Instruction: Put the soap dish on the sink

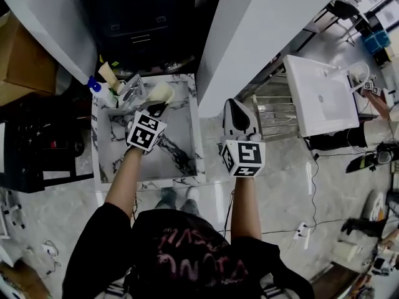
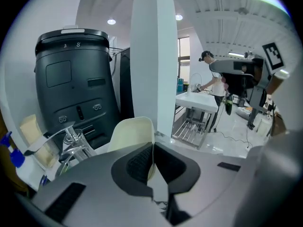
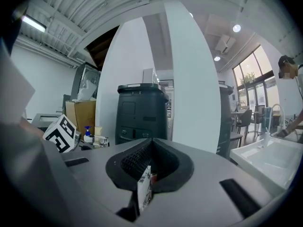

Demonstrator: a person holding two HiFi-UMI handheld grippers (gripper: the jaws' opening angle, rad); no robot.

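Observation:
A cream soap dish (image 1: 161,92) is pinched by its rim in my left gripper (image 1: 157,109), which is shut on it. It hangs over the back of the marble sink (image 1: 198,136), just right of the chrome faucet (image 1: 131,89). In the left gripper view the soap dish (image 2: 132,136) stands upright beyond the left gripper (image 2: 152,148), with the faucet (image 2: 71,138) to its left. My right gripper (image 1: 232,104) hovers right of the sink, over the floor. In the right gripper view, the right gripper (image 3: 150,150) has its jaws together, and a small white printed tag shows low in the gap.
A blue-capped bottle (image 1: 96,87) and a cream bottle (image 1: 109,73) stand at the sink's back left corner. A black bin (image 1: 146,23) is behind the sink, beside a white pillar (image 1: 249,30). A metal rack (image 1: 274,114) and a white basin (image 1: 321,95) lie to the right.

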